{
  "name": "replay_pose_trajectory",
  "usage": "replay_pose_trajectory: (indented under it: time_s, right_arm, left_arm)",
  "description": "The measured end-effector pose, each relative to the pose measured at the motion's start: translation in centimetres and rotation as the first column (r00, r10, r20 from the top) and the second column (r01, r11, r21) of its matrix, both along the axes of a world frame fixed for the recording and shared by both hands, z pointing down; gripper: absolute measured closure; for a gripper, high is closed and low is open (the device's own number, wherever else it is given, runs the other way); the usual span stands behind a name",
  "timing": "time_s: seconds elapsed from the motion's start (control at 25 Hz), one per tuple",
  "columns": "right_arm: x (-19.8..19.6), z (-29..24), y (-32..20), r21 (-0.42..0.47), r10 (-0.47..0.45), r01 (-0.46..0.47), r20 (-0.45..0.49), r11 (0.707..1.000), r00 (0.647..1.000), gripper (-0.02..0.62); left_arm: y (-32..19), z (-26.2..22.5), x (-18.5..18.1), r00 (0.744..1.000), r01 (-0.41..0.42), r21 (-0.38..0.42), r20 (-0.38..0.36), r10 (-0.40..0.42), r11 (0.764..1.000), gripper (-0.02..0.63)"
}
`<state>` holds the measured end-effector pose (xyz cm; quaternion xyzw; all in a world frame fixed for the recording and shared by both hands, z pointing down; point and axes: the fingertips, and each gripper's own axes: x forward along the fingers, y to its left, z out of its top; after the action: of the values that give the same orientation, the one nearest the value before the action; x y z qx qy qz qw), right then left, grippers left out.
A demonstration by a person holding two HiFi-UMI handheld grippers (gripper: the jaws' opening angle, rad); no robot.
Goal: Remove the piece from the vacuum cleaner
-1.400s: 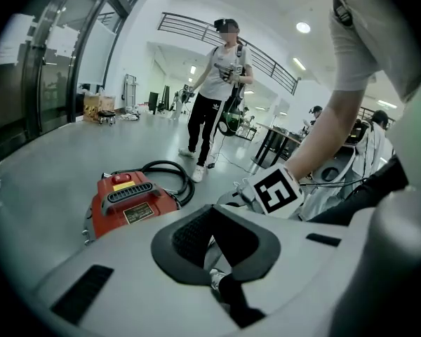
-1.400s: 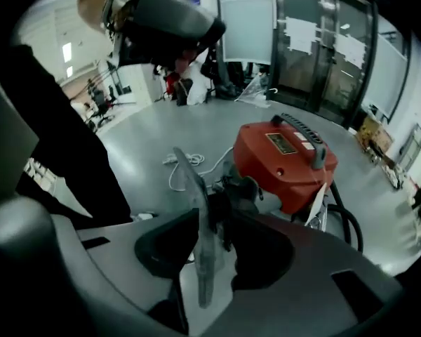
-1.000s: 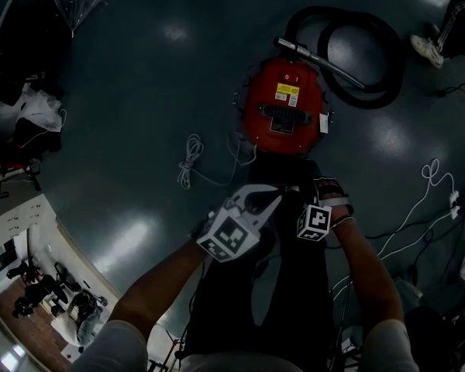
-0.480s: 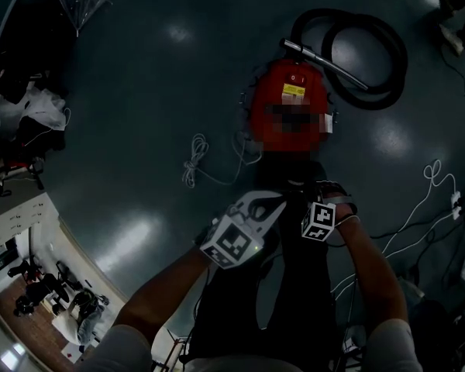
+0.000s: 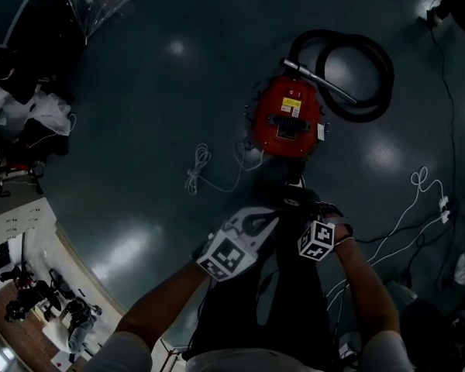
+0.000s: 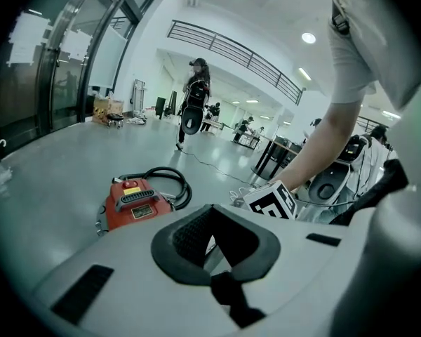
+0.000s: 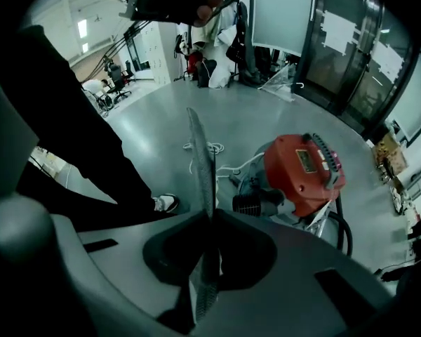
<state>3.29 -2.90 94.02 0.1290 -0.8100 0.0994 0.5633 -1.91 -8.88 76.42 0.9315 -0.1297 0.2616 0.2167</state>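
Right now your right gripper has its jaws pressed together, and I see nothing caught between the pads. Your left gripper stands spread, also with nothing in it. Both hang side by side above the floor. The red vacuum cleaner sits on the floor ahead of them, near but untouched, its black hose coiled behind it. A dark ribbed part juts from its near side; that may be the piece, though the light is too dim to be sure. A white cord lies on the floor to its left.
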Motion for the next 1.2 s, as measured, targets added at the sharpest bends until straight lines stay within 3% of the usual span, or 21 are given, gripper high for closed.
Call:
replay_pose_trajectory:
  time_s: [0.68,0.92,1.2]
  right_arm:
    - [-5.3,-33.8,5.2,0.066,0.065,-0.076,0.158,0.995,0.985,0.557]
    - [-7.1,-41.0,8.6,0.084,0.062,-0.076,0.166,0.994,0.984,0.557]
    - [-7.8,-45.2,10.1,0.092,0.065,-0.083,0.181,0.992,0.981,0.557]
  left_arm:
    - [7.6,-29.5,-1.4,0.986,0.039,0.06,-0.163,-0.029,0.997,0.6]
    - [10.4,-35.3,-2.4,0.977,0.039,0.065,-0.214,-0.024,0.997,0.6]
    - [11.2,-39.1,-3.4,0.969,0.053,0.087,-0.245,-0.03,0.995,0.6]
